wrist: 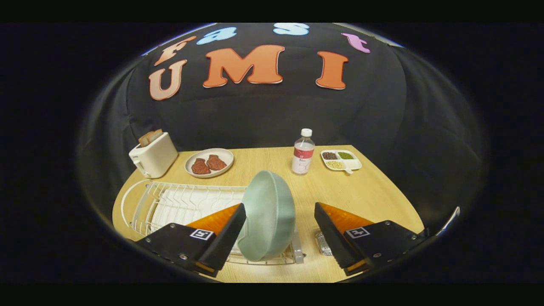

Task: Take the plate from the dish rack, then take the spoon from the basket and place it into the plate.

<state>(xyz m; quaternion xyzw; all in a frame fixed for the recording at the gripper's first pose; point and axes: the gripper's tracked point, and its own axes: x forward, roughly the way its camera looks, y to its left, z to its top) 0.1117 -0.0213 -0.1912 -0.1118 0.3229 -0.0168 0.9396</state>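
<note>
From where the gripper [280,227] looks out, its two fingers stand spread wide, clenched on nothing, and the pale green round plate [268,214] stands on edge between them. The plate sits upright in the right end of the white wire dish rack [182,204], its rim running away from the gripper and its curved underside turned to the right. It lies hard against the left finger, which overlaps its left edge; whether they touch I cannot tell. The right finger is well apart from it, with bare wooden table [361,191] showing in the gap. So the coming move, I judge, turns on that lopsidedness: the gripper needs to shift to the left or the right finger must travel the whole gap before both press on the rim, and the plate then has to lift up out of the wires.

Just inside the right finger, on the table beside the rack, sits a small silvery meshed thing [323,244], perhaps the spoon's basket; too little shows to be sure. Beyond the plate stand a clear plastic water bottle [303,152] with a white cap, a white divided tray [340,160] of beans, a white oval dish [209,162] bearing two reddish slabs of meat, and a cream toaster [153,157] holding bread. None stands in the way.
</note>
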